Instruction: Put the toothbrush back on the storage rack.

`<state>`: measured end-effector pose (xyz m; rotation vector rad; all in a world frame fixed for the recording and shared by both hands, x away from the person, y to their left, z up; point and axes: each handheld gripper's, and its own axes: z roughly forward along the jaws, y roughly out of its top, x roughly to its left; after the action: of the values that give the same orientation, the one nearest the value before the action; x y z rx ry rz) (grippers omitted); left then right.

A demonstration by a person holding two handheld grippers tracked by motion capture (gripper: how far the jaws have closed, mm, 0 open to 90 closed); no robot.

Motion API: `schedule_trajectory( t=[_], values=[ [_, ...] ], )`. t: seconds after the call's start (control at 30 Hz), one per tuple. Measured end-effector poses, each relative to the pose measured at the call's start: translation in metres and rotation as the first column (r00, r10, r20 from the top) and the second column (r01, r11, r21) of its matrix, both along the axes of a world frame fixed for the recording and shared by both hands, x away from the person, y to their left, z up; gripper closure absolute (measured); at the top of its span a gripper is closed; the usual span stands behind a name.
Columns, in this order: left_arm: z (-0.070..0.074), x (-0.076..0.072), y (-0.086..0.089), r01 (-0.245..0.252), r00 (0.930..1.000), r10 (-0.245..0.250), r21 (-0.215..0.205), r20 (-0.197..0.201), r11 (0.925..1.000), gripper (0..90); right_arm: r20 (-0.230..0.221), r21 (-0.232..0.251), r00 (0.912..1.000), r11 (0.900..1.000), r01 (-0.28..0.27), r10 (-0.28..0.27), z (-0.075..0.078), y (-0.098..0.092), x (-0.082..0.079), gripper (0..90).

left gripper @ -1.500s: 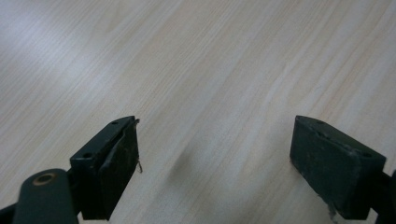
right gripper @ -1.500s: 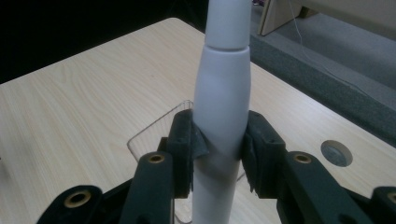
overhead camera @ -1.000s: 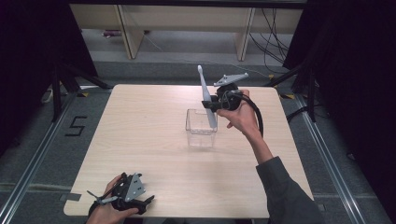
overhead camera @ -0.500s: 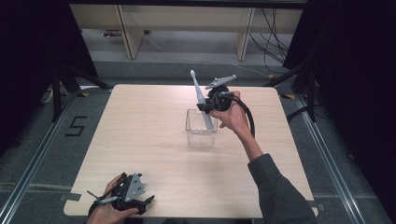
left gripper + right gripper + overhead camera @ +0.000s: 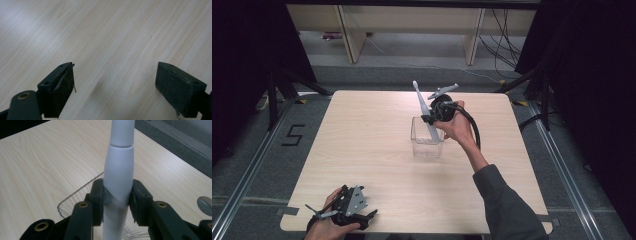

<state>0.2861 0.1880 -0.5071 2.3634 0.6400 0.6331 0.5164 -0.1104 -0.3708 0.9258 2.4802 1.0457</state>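
Note:
A clear plastic box stands near the middle of the wooden table. My right gripper is shut on a white electric toothbrush and holds it tilted over the box's back right corner, its lower end inside the box and its head pointing up and away. In the right gripper view the toothbrush sits squeezed between both pads, with the box rim below. My left gripper rests at the table's near left edge; in its own view the left gripper is open above bare wood.
A dark floor with metal rails surrounds the table. Shelf legs and loose cables lie beyond the far edge. The right gripper's cable loops over the person's wrist. A round hole marks the table near the right edge.
My right gripper carried the toothbrush left and lower, bringing its lower end into the clear box. The left gripper stayed put.

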Motion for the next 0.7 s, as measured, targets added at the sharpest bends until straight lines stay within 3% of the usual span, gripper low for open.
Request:
schedule_trajectory(
  t=[0.1,0.13,0.27,0.4,0.47,0.6,0.63,0.67,0.7],
  values=[
    [0.0,0.0,0.0,0.009,1.0,-0.009,-0.004,0.001,0.9999,15.1,0.0,0.003,1.0,1.0,0.007,-0.007,-0.005,0.002,0.001,67.1],
    [0.0,0.0,0.0,-0.001,1.0,0.001,-0.004,-0.004,1.0,15.0,0.004,-0.017,0.9999,1.0,-0.009,0.009,-0.006,0.001,0.002,67.1],
    [0.001,0.0,0.001,0.011,0.9999,-0.011,-0.001,-0.003,0.9999,15.0,-0.039,-0.022,0.9989,0.999,0.027,-0.027,-0.012,0.004,0.001,67.1],
    [0.001,0.001,0.001,0.014,0.9999,-0.014,0.007,0.002,0.9999,15.0,-0.053,-0.027,0.9978,0.999,0.038,-0.039,-0.016,0.004,0.002,67.1],
    [0.001,0.001,0.001,0.012,0.9999,-0.012,0.007,-0.012,0.9999,15.1,-0.06,-0.036,0.9977,0.999,0.031,-0.033,-0.017,0.005,0.002,67.1],
    [0.0,0.0,0.0,0.0,1.0,0.0,-0.003,-0.001,1.0,15.1,-0.068,-0.051,0.9975,0.999,0.016,-0.02,-0.02,0.006,0.003,67.1],
    [0.001,0.001,0.0,0.007,0.9999,-0.007,0.007,0.008,1.0,15.0,-0.044,-0.062,0.9989,0.998,0.011,-0.014,-0.023,0.007,0.004,67.1],
    [0.001,0.001,0.0,0.006,0.9999,-0.006,0.007,0.009,1.0,15.0,-0.065,-0.063,0.9978,0.998,0.004,-0.008,-0.022,0.007,0.004,67.0],
    [0.001,0.0,0.0,0.007,0.9999,-0.007,0.006,0.008,1.0,15.1,-0.047,-0.063,0.9989,0.998,-0.001,-0.002,-0.025,0.008,0.005,67.1]
  ],
)
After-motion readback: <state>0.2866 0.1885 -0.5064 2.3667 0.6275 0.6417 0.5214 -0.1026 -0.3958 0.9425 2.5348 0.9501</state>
